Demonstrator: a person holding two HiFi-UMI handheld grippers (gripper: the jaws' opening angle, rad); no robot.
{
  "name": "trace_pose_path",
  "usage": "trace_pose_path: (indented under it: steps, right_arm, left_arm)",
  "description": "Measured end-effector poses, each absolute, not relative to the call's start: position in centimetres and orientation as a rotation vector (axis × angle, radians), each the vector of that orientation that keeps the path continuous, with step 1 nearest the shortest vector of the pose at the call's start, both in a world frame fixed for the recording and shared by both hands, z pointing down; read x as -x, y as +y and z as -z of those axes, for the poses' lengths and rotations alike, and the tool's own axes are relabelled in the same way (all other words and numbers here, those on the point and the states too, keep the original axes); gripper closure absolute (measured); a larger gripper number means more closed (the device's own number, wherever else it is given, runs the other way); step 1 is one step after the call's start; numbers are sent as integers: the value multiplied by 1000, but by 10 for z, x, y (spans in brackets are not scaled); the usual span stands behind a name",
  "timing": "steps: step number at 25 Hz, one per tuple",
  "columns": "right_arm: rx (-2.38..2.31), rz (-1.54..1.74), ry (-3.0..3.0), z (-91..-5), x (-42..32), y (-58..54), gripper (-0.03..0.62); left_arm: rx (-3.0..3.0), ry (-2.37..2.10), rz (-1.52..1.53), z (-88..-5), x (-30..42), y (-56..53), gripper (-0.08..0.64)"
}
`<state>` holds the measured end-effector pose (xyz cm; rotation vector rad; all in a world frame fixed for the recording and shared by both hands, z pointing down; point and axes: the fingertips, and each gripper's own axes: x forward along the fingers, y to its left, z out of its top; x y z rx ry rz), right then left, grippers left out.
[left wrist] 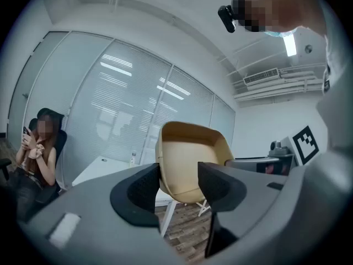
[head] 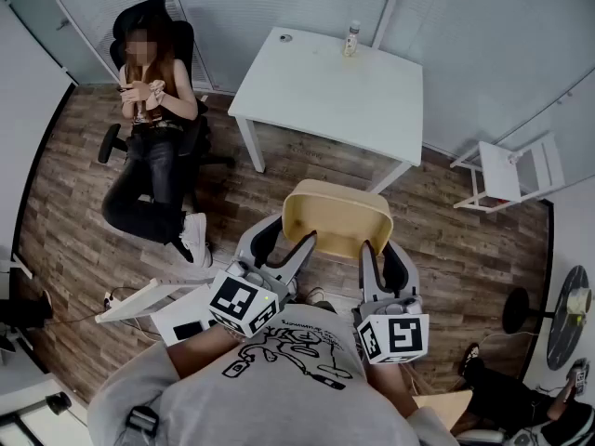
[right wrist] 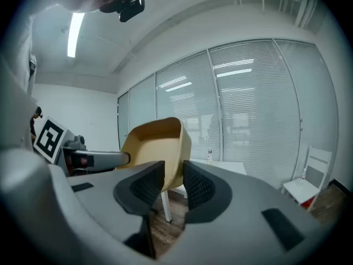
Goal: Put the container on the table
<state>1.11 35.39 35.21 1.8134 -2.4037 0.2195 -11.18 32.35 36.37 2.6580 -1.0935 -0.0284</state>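
**State.** The container (head: 339,216) is in the air above the wood floor (head: 84,249), carried btwn both grippers in front of the operator, and does not touch the table (head: 316,91).

- L gripper (head: 284,249): jaws straddle the container's L wall at the near corner, one outside and one inside. They are spread wide, and the body fills the gap in the left gripper view. Judged clamped on it.
- R gripper (head: 384,263): jaws set close together, pinching the container's R wall.

**Orientation.** The container's long axis runs crosswise, from one gripper to the other. Its mouth faces up and back toward the operator in the head view. Both gripper views show it tipped.

**Key relation.** The table lies straight ahead, beyond the container's far rim and well apart from it. The table's near edge runs oblique, w/ its R end closer, so the R gripper is the nearer one.

**Next move (judgement).** Carry fwd w/ both grippers together and keep the long axis crosswise. Set down on the bare top short of the bottle (head: 351,38) at the far edge.

**Note.** A seated person (head: 153,137) is to the L of the route.
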Motion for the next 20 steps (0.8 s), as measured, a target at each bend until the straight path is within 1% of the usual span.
trace_pose_path:
  steps: [10, 20]
  right_arm:
    - [-1827, -223, -2406, -352, -2, 351, 494]
    - [-1827, -273, -2409, -364, -1, 310, 494]
  left_arm:
    - [-2648, -1072, 46, -366, 121, 319, 351]
    - [-2627, -1056, 10, -378, 124, 279, 356]
